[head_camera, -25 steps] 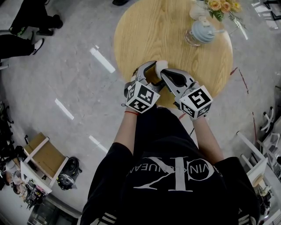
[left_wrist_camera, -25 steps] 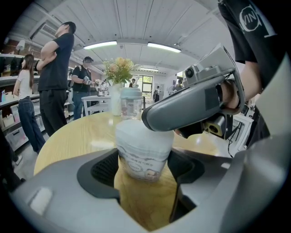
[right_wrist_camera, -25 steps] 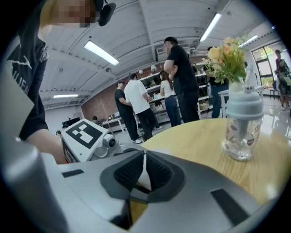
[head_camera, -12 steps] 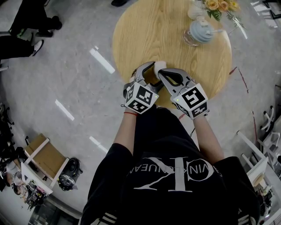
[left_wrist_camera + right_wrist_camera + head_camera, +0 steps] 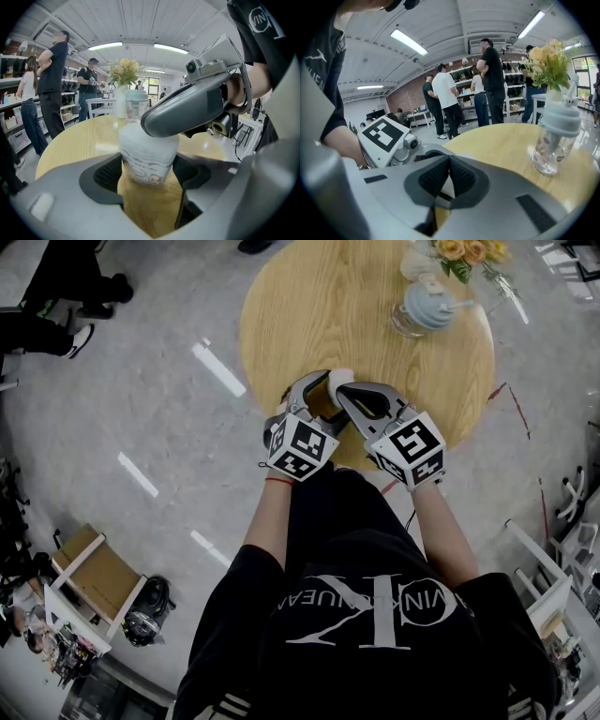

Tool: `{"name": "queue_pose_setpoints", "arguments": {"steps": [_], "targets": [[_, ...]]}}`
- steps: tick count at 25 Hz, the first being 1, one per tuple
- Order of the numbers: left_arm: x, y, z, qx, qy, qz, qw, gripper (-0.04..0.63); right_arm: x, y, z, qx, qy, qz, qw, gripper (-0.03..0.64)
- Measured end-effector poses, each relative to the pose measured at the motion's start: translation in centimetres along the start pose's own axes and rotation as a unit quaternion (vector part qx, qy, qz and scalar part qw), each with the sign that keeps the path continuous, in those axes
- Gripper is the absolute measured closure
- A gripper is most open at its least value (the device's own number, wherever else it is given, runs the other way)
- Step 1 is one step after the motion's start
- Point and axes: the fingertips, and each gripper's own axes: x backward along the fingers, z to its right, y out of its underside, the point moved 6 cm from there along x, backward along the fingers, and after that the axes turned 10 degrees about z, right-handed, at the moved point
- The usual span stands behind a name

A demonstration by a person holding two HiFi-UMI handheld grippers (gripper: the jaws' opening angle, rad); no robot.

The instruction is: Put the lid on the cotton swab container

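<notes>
The cotton swab container [image 5: 148, 157], a white tub with a printed label, stands on the round wooden table [image 5: 356, 306] near its front edge. My left gripper [image 5: 149, 172] is shut on it, a black pad against each side. A frosted white lid [image 5: 140, 135] sits on top of the tub, and in the head view it shows as a white cap [image 5: 339, 378]. My right gripper [image 5: 449, 174] is shut, its pads meeting, and its grey fingers [image 5: 187, 110] lie across the lid from the right. Only a white sliver shows under the right pads.
A glass jar with a pale blue top [image 5: 555, 136] and a vase of yellow flowers [image 5: 548, 63] stand at the table's far right [image 5: 427, 307]. Several people stand by shelves and tables beyond [image 5: 445, 101]. The table's front edge is right under both grippers.
My right gripper has shifted slightly left and closer over the container's top. The left gripper and the container have stayed put.
</notes>
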Motion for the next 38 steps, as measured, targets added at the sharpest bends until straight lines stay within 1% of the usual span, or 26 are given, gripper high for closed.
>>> {"name": "queue_pose_setpoints", "arguments": {"steps": [3, 6, 12, 16, 20, 23, 24, 25, 28, 32, 35, 38], "targets": [[0.1, 0.1, 0.1, 0.006, -0.006, 0.002, 1.0, 0.252, 0.0, 0.1, 0.0, -0.005, -0.002, 0.004, 1.0, 0.601], [0.5, 0.0, 0.1, 0.021, -0.014, 0.014, 0.9996, 0.252, -0.1, 0.1, 0.1, -0.005, -0.001, 0.008, 1.0, 0.601], [2.0, 0.2, 0.7, 0.025, -0.029, 0.02, 0.9991, 0.252, 0.0, 0.0, -0.2, 0.011, 0.006, 0.014, 1.0, 0.601], [3.2, 0.5, 1.2, 0.036, -0.038, 0.018, 0.9985, 0.258, 0.1, 0.2, -0.2, -0.002, 0.014, 0.022, 1.0, 0.601], [5.3, 0.5, 1.7, 0.038, -0.055, 0.017, 0.9976, 0.373, 0.1, 0.1, -0.2, -0.004, 0.015, 0.02, 1.0, 0.601], [7.1, 0.2, 1.4, 0.044, -0.082, 0.03, 0.9952, 0.52, 0.0, 0.0, 0.0, -0.015, 0.013, 0.022, 1.0, 0.601], [7.6, 0.0, 1.3, 0.048, -0.091, 0.035, 0.9941, 0.559, 0.0, 0.0, 0.0, -0.018, 0.013, 0.022, 1.0, 0.6], [8.1, -0.2, 1.3, 0.054, -0.098, 0.04, 0.993, 0.578, 0.0, 0.0, 0.0, -0.021, 0.012, 0.022, 0.999, 0.6], [9.0, -0.9, 1.5, 0.071, -0.113, 0.059, 0.9893, 0.584, 0.3, 0.1, -0.1, -0.025, 0.013, 0.031, 0.999, 0.6], [10.1, -1.9, 1.4, 0.088, -0.134, 0.082, 0.9837, 0.584, 1.3, -0.8, -0.5, -0.011, 0.014, 0.073, 0.997, 0.6], [11.0, -2.3, 1.2, 0.099, -0.152, 0.095, 0.9788, 0.584, 2.4, -1.3, -0.7, 0.005, 0.022, 0.082, 0.996, 0.6], [12.2, -2.8, 1.3, 0.107, -0.172, 0.107, 0.9733, 0.584, 4.1, -1.7, -0.8, 0.007, 0.034, 0.089, 0.995, 0.6]]}}
